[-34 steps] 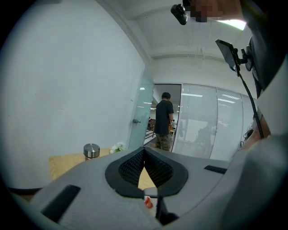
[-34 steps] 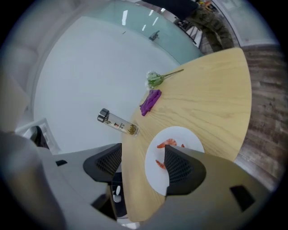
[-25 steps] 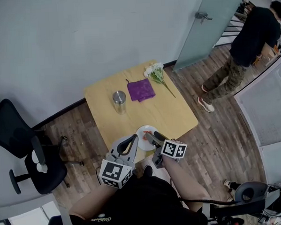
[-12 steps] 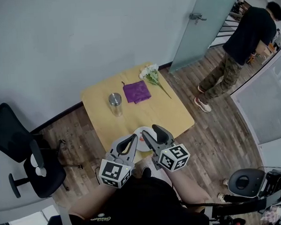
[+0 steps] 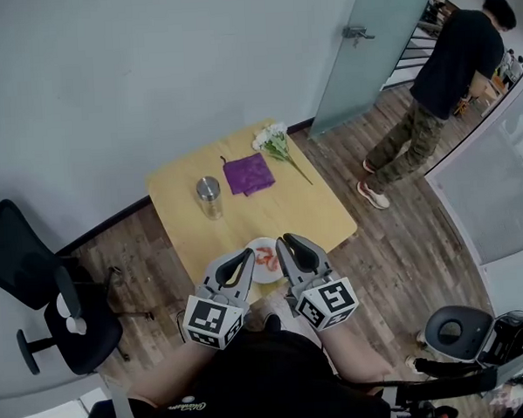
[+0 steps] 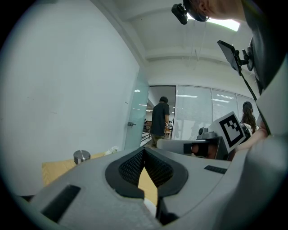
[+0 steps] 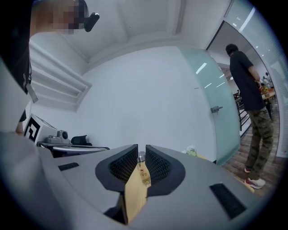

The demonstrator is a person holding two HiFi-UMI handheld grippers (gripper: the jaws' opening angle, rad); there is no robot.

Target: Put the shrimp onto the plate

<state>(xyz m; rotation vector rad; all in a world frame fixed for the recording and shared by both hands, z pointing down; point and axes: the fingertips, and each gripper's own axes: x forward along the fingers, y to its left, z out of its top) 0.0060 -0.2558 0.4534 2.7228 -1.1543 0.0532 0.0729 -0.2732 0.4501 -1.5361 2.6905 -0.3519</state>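
Square pale-wood table. Round white plate at near edge, red-orange shrimp lying on it. Farther back: steel cup, crumpled purple cloth, white flowers near far edge. Bare wood mid-table. Left gripper clenched, empty. Right gripper just closing, thin slit left, nothing between.

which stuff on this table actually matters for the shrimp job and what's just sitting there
Part of the job: shrimp, plate (the shrimp already lies on it).
Just lying about: metal cup, purple cloth, flowers.
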